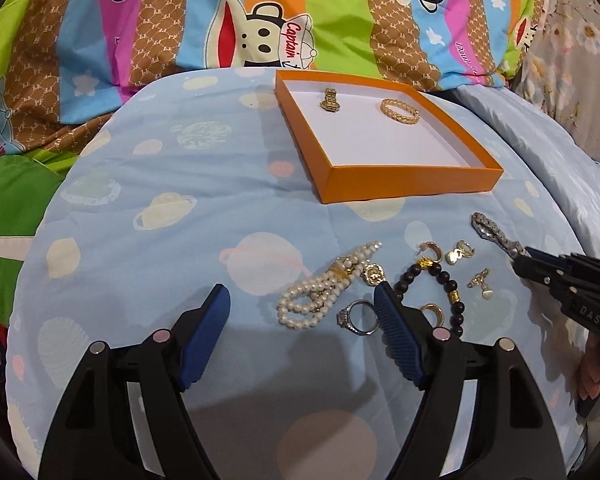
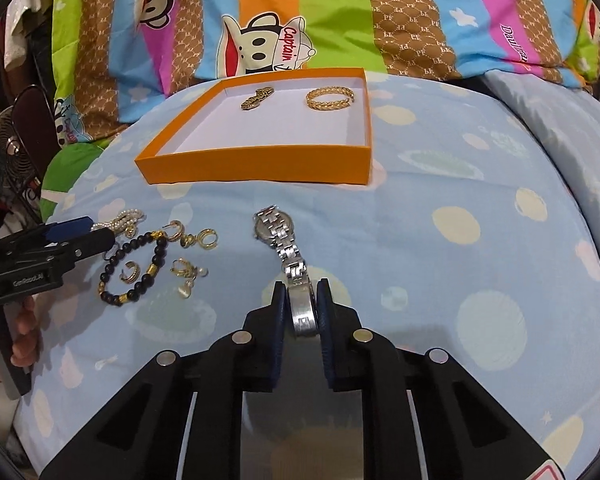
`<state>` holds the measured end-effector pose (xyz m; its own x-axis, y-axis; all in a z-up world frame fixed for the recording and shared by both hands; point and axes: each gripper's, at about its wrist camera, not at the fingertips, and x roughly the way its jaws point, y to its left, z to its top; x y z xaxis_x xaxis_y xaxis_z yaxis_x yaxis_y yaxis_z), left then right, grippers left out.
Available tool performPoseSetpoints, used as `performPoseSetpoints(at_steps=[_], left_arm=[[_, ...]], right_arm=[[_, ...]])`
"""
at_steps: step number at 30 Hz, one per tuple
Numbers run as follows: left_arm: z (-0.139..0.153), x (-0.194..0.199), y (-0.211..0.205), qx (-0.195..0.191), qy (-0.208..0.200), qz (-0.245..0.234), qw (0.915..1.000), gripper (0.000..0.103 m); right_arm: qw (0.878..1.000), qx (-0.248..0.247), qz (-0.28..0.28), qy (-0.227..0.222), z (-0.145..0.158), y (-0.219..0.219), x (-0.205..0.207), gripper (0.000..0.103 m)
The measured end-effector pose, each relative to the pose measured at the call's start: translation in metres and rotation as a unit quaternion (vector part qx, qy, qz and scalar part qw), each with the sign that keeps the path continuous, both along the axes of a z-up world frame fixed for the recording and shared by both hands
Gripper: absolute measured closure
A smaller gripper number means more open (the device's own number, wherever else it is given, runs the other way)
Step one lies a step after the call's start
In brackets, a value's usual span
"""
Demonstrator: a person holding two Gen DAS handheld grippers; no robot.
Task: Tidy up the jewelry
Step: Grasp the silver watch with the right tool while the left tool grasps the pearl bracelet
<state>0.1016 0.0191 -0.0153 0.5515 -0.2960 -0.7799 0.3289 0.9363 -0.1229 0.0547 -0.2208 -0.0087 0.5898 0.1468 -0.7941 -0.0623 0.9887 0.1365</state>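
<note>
An orange tray (image 1: 412, 184) (image 2: 256, 168) lies on the blue bed cover and holds a gold braided bangle (image 1: 400, 110) (image 2: 330, 98) and a small gold piece (image 1: 330, 100) (image 2: 257, 97). My right gripper (image 2: 300, 292) (image 1: 518, 260) is shut on the strap of a silver watch (image 2: 278, 236) (image 1: 492, 232), which lies stretched toward the tray. My left gripper (image 1: 300, 300) (image 2: 100, 232) is open and empty just above a pearl bracelet (image 1: 320, 292) (image 2: 126, 218), a silver ring (image 1: 358, 318) and a black bead bracelet (image 1: 448, 280) (image 2: 140, 268).
Several gold hoop earrings (image 2: 208, 238) (image 1: 460, 252) and small earrings (image 1: 480, 280) (image 2: 186, 270) lie among the bracelets. A colourful cartoon-print pillow (image 1: 260, 20) rises behind the tray. The cover falls away at the left and right edges.
</note>
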Motion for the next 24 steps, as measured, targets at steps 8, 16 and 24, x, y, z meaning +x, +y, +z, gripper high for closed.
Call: performPoseSetpoints(at_steps=[8, 16, 24], left_arm=[[0.0, 0.006, -0.001, 0.003, -0.001, -0.004, 1.0, 0.031], [-0.001, 0.006, 0.001, 0.001, -0.001, -0.021, 0.9998, 0.031], [-0.001, 0.008, -0.012, 0.009, -0.006, -0.054, 0.9985, 0.04]], right_arm=[[1.0, -0.016, 0.009, -0.02, 0.012, 0.015, 0.025, 0.059], [0.999, -0.035, 0.009, -0.006, 0.0, 0.026, 0.044, 0.078], [1.0, -0.011, -0.011, -0.012, -0.001, 0.02, 0.03, 0.079]])
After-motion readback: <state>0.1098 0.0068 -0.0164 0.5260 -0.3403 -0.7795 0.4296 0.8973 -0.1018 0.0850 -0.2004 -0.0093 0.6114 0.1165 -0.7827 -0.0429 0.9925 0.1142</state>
